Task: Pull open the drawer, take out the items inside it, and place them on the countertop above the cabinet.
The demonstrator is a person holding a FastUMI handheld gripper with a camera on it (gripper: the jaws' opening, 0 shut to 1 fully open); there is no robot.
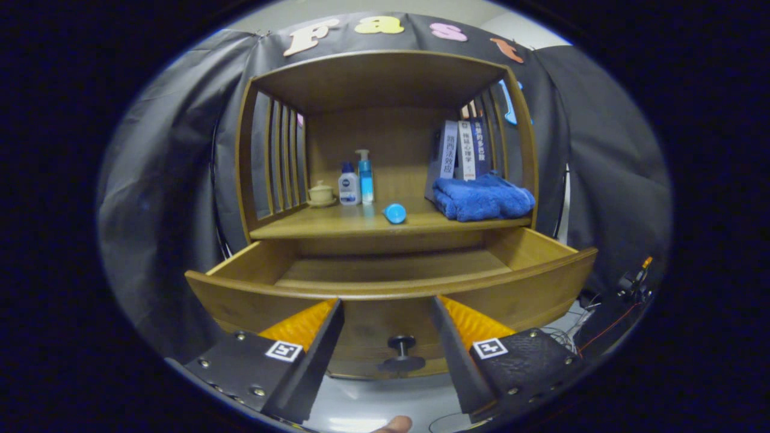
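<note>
The drawer stands pulled out toward you, its curved front panel just ahead of your gripper, with the fingertips reaching up to that panel's top edge. Your fingers are spread wide with nothing between them except the view of the drawer's dark knob, which sits on the front panel in the gap between the two fingers, lower than their tips. Neither finger touches the knob.

Past the fingertips you look down into the drawer: what shows of its wooden floor is bare, though the front panel hides the nearest strip of it from you.

Beyond the drawer and above it lies the countertop of the cabinet. A small blue cap-like item lies on its side near the countertop's front edge, almost straight ahead of the gap between your fingers. To the right of it, beyond your right finger, a folded blue towel rests on the countertop, with a few upright books behind it against the slatted side. To the left, farther back, stand a tall blue pump bottle, a shorter white bottle touching or just beside it, and a small lidded cup on a saucer at the far left.

A fingertip of your hand shows below the gripper.
</note>
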